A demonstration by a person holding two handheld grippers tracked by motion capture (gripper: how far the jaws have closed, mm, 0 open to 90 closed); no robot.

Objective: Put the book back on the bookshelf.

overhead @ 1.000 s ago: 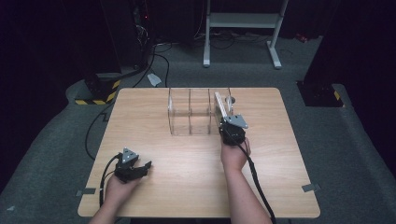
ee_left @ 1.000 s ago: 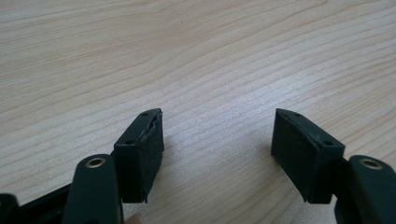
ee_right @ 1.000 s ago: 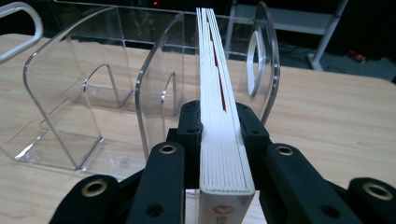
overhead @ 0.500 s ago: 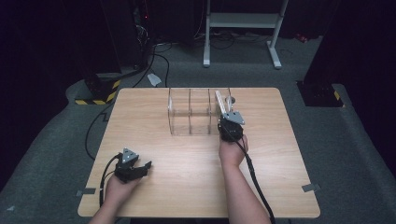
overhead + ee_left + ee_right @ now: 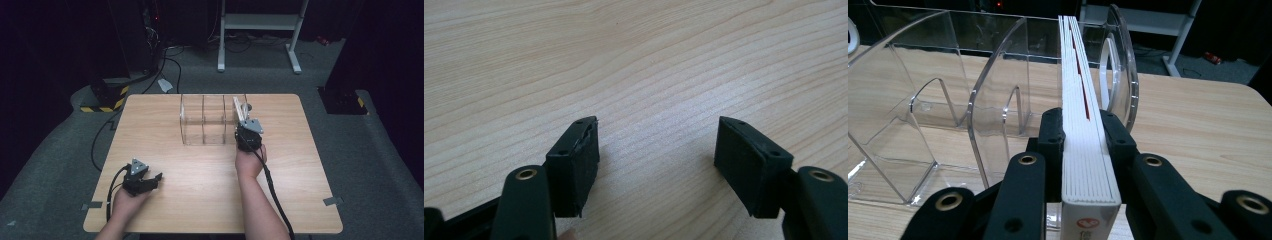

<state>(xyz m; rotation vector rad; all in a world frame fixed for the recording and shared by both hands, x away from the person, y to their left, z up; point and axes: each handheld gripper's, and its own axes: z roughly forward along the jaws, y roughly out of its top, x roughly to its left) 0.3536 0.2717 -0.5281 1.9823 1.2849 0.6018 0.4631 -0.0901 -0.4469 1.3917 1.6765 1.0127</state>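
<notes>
Two jaws of the right gripper (image 5: 1083, 145) clamp a white book (image 5: 1087, 150) upright in the clear rack's (image 5: 973, 100) end slot; the left gripper (image 5: 656, 150) gapes, well short of the rack, over the bench (image 5: 649, 60).

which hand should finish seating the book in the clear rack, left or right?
Right. The right tool is already clamped on the book, which stands upright in the end slot of the clear rack. The left tool is open over bare table, well apart from the rack.
</notes>
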